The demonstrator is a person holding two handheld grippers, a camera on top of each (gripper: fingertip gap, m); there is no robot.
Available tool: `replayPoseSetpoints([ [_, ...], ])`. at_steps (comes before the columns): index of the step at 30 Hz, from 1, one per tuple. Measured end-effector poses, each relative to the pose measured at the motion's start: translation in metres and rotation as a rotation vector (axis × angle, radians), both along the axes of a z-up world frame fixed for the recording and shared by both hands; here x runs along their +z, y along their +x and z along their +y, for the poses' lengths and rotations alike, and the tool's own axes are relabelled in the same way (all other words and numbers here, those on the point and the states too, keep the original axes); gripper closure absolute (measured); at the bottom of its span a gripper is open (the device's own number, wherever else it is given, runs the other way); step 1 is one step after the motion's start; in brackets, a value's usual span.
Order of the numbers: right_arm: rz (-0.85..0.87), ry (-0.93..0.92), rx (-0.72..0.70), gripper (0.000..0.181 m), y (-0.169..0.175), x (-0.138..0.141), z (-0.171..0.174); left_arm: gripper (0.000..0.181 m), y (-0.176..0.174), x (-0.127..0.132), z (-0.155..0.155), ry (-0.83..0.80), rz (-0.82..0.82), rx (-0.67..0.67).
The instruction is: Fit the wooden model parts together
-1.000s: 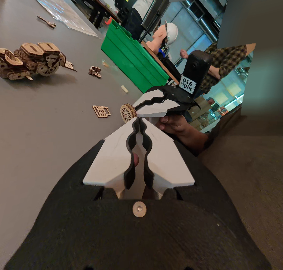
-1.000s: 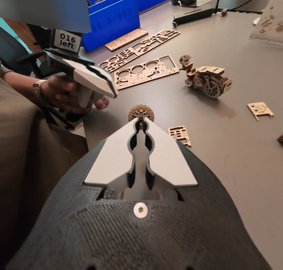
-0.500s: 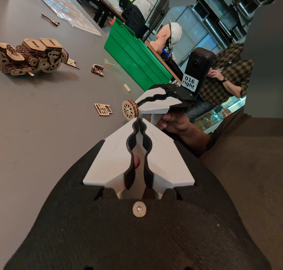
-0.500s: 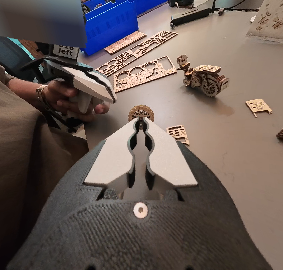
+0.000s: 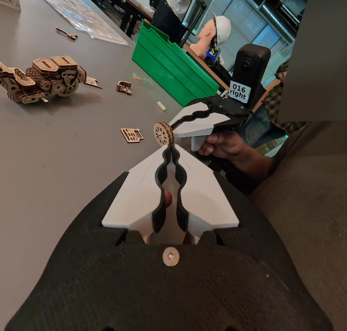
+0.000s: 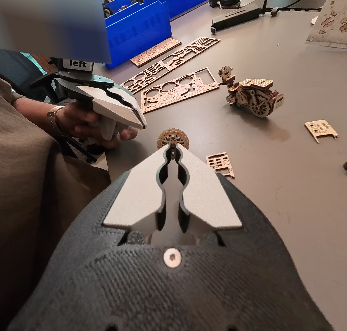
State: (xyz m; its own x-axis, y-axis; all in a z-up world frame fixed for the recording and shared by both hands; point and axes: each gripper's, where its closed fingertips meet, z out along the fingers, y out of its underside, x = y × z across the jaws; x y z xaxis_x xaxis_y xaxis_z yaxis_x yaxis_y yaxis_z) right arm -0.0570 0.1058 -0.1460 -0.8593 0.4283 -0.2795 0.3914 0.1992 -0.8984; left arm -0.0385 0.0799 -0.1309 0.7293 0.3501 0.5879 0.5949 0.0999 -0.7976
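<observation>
My right gripper (image 6: 173, 149) is shut on a small round wooden wheel (image 6: 172, 138) and holds it above the grey table (image 6: 262, 190). In the left wrist view the wheel (image 5: 163, 133) sits at the right gripper's tips (image 5: 172, 128), just beyond my left gripper (image 5: 171, 147). The left gripper is shut, with nothing visible between its fingers. It also shows in the right wrist view (image 6: 143, 123), up and left of the wheel and apart from it. A partly built wooden motorcycle model (image 6: 253, 98) stands on the table farther off, also in the left wrist view (image 5: 43, 79).
Flat wooden parts (image 6: 219, 164) (image 6: 321, 131) lie near the wheel. Punched-out wooden sheets (image 6: 180, 92) lie before a blue bin (image 6: 139, 30). In the left wrist view, a green bin (image 5: 169, 70), a small wooden sub-assembly (image 5: 124, 87) and a white stub (image 5: 161, 106) sit beyond. Tip to tip, the grippers are about 4 cm apart. The small wooden sub-assembly (image 5: 124, 87) is about 20 cm from both grippers' fingertips.
The left gripper's tip has come slightly closer to the wheel. The right gripper still holds the wheel. Both views have shifted a little.
</observation>
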Motion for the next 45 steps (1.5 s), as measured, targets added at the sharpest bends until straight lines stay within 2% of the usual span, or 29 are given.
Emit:
replayPoseSetpoints([
  [5,-0.013,0.028,-0.088,0.181,-0.012,-0.005,0.006,0.181,-0.003,-0.002,-0.001,0.002,-0.026,0.008],
  [11,-0.019,0.018,-0.122,0.181,-0.017,-0.004,0.009,0.177,-0.003,0.002,-0.001,0.022,-0.01,0.009],
  [29,-0.043,0.001,-0.121,0.181,-0.017,-0.004,0.009,0.173,-0.01,0.005,-0.006,0.044,0.001,0.047],
  [45,-0.06,0.001,-0.093,0.181,-0.014,-0.005,0.007,0.156,-0.011,0.004,-0.005,0.098,-0.085,0.036],
])
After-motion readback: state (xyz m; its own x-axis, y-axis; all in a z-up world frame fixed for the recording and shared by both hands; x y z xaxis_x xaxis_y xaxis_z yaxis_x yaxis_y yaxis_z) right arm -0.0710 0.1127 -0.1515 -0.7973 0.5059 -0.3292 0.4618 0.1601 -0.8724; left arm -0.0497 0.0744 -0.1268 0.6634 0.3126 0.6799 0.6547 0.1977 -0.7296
